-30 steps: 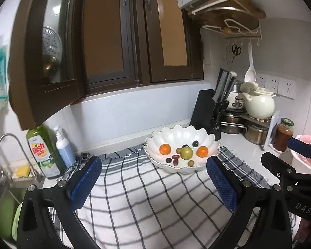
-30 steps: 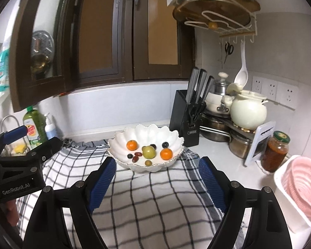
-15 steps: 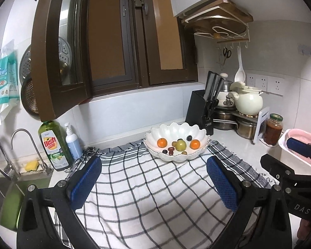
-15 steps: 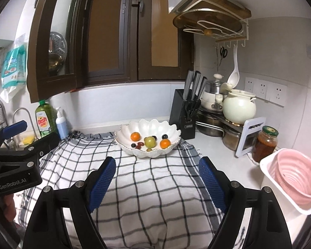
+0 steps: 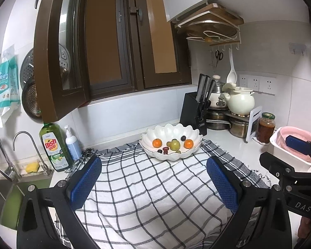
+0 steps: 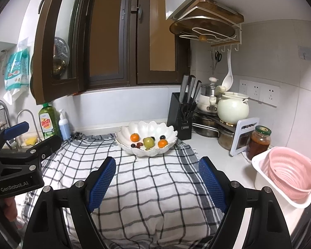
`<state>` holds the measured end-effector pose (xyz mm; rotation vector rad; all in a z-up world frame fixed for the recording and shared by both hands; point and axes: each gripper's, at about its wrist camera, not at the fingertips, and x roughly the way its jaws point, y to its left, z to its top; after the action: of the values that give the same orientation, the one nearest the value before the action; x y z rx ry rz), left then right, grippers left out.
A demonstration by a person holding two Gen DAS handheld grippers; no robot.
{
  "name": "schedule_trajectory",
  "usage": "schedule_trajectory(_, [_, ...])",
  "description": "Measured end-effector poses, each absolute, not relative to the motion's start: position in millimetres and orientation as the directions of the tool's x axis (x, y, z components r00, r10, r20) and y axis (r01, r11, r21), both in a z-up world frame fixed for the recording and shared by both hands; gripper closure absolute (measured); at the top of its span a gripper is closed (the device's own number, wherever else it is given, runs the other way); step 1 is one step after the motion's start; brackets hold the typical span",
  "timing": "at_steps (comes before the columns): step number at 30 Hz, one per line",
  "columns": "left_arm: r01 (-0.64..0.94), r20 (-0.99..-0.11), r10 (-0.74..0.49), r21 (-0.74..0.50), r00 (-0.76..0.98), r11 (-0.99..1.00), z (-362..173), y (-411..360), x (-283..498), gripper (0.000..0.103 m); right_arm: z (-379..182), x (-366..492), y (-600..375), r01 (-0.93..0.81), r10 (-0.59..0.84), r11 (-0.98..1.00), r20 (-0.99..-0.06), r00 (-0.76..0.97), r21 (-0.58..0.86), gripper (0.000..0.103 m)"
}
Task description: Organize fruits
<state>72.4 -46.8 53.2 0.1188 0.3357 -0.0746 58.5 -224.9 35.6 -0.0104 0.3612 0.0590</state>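
Observation:
A white scalloped bowl (image 5: 191,132) (image 6: 168,131) stands at the far end of a checked cloth (image 5: 147,188) (image 6: 147,186). It holds two oranges (image 5: 157,143) (image 6: 134,137), a green fruit (image 5: 174,144) (image 6: 148,142) and several small dark fruits (image 5: 183,138) (image 6: 163,137). My left gripper (image 5: 154,181) is open and empty, well short of the bowl. My right gripper (image 6: 157,179) is open and empty, also well back over the cloth. Each gripper shows at the edge of the other's view.
A black knife block (image 5: 193,112) (image 6: 181,116) stands right of the bowl, with pots, a cream kettle (image 6: 233,109) and a jar (image 6: 258,142) beyond. A pink colander in a white tub (image 6: 288,174) sits at the right. Dish soap (image 5: 51,145) and a sink (image 5: 2,186) are at the left.
Both grippers have pulled back and up from the bowl; it looks smaller and farther now. More cloth, sink and colander have come into view. Both stay open.

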Motion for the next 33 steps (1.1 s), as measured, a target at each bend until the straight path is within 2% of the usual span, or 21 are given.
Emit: schedule_trajectory(33, [0.113,-0.318,-0.075,0.101,0.945,0.989,58,-57,56,0.0,37,45,-233,-0.049,0.045,0.999,-0.349,0.936,-0.001,0.02])
